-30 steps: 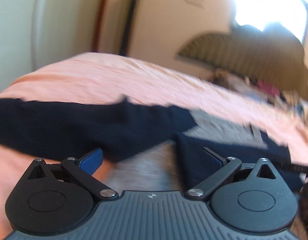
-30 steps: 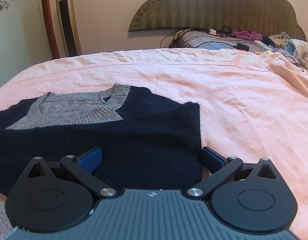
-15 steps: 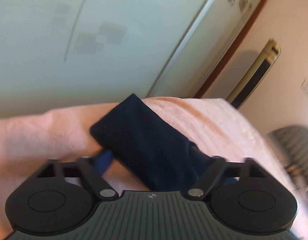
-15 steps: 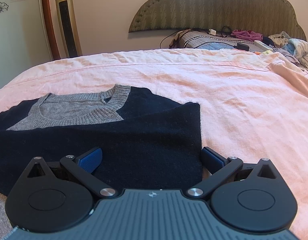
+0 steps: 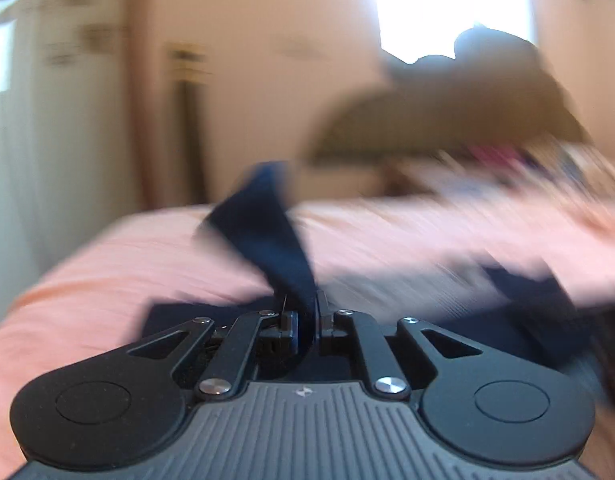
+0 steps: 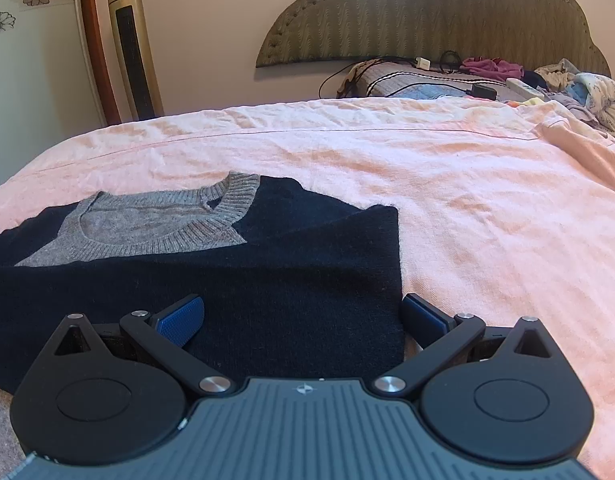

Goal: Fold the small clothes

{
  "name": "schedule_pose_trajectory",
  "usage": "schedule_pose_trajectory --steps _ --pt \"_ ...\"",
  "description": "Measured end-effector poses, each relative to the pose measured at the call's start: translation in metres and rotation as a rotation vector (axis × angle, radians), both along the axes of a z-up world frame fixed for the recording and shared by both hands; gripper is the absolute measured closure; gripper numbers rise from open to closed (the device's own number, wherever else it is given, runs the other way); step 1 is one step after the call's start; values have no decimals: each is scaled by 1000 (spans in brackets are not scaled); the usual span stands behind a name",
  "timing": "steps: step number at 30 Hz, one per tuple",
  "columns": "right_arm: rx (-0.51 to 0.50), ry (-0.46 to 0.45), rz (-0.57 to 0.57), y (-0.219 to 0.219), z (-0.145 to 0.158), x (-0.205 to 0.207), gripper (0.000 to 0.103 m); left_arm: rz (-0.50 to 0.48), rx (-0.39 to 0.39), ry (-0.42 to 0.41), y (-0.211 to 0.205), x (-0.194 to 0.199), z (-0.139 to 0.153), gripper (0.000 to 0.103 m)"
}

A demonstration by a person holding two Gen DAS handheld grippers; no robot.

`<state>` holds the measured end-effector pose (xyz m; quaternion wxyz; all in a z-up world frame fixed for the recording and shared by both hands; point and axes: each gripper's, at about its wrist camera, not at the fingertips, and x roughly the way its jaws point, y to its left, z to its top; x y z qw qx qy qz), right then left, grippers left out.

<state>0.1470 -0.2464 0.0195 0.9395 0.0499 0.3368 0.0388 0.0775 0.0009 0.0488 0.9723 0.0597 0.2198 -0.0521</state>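
A navy sweater with a grey collar (image 6: 211,256) lies flat on the pink bedsheet (image 6: 467,208), its right sleeve folded across the body. My right gripper (image 6: 303,314) is open and empty, hovering over the sweater's folded right edge. In the blurred left wrist view my left gripper (image 5: 305,320) is shut on the navy sleeve (image 5: 267,236), which stands up from the jaws above the bed.
A padded headboard (image 6: 427,12) stands at the back wall, with a pile of clothes and cables (image 6: 507,80) below it at the far right. A gold tower fan (image 6: 133,44) stands at the back left. The pink sheet stretches out to the right.
My left gripper has closed on the navy sleeve and swung it up and toward the sweater's body. My right gripper has stayed still and open.
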Motion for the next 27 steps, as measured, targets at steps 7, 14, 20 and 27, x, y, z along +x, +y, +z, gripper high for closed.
schedule_pose_trajectory --steps 7,14,20,27 --pt "24 -6 -1 -3 0 -1 0 -48 -91 99 -20 -48 -34 7" --pt "57 10 -15 -5 7 -4 0 134 -508 149 47 -34 -46 4" --pt "396 124 193 14 38 -22 16 147 -540 128 53 -36 -46 2" --pt "275 203 191 51 42 -3 49 148 -551 129 55 -30 -48 2"
